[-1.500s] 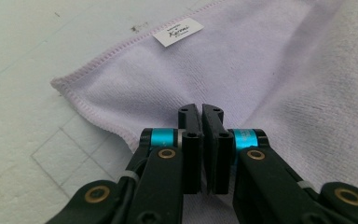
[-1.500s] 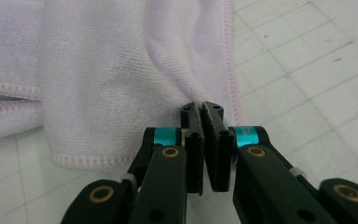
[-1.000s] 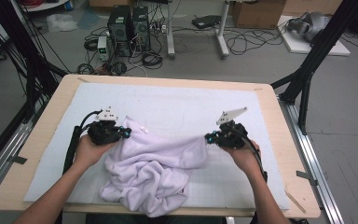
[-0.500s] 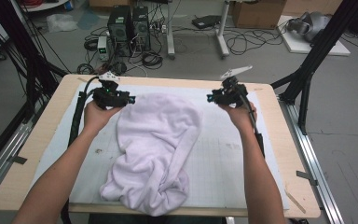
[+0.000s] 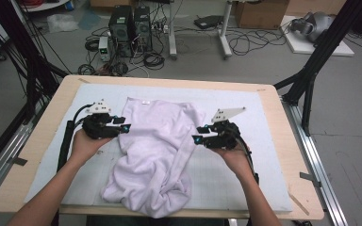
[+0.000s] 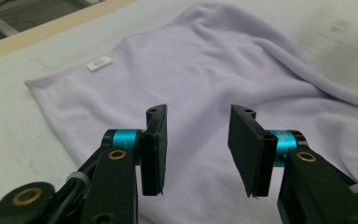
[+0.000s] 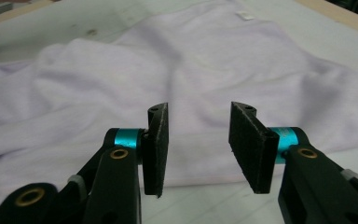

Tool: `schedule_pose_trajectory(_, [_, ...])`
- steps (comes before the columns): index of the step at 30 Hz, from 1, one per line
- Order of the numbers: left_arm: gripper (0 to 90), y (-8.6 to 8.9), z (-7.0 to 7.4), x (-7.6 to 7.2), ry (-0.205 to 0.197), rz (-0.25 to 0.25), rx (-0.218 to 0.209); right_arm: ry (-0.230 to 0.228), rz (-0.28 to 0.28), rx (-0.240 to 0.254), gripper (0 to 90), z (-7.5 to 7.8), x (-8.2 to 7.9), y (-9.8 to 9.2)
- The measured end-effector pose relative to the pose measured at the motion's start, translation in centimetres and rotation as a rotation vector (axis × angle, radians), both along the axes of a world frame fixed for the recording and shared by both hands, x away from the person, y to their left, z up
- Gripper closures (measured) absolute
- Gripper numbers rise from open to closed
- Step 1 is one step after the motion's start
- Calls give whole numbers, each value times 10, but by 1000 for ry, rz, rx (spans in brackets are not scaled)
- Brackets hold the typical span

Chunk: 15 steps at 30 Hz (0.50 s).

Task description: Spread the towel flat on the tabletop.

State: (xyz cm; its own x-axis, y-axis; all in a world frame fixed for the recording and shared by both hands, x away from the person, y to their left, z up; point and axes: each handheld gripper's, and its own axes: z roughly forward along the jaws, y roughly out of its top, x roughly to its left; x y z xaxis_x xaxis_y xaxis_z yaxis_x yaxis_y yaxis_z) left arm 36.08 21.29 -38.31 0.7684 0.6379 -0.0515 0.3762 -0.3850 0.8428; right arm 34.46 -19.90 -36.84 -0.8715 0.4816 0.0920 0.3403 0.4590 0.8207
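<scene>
A pale lilac cloth (image 5: 155,141) lies on the light mat (image 5: 264,155). Its far part is spread flat with a small white label (image 5: 145,101), and its near part is bunched in folds. My left gripper (image 5: 126,127) hovers at the cloth's left edge and points right. My right gripper (image 5: 195,139) hovers at its right edge and points left. In the left gripper view the jaws (image 6: 196,140) stand apart over the cloth (image 6: 214,70). In the right gripper view the gripper (image 7: 196,140) is open above the cloth's hem (image 7: 168,60). Both pairs of jaws have just been opening, with nothing between them.
The mat covers most of a wooden table (image 5: 283,117). Black frame posts (image 5: 311,70) rise beside the table at right and left. Computer towers (image 5: 129,26) and cables sit on the floor beyond the far edge.
Both grippers carried the cloth's edge to the far side, spreading it, then let go and drew back toward the person. The cloth's far part now lies flat.
</scene>
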Motion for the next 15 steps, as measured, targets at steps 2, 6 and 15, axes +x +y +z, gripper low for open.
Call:
schedule_pose_trajectory(2, [554,2,-2,-12,7,-29,4,0,37,5,555,-3,-15,5])
schedule_pose_trajectory(6, [519,3,-11,-37,24,-79,-14,0,85,1,524,-15,-39,17])
schedule_pose_trajectory(15, [604,-7,-38,-64,92,-219,33,44,220,-53,480,-44,-63,66])
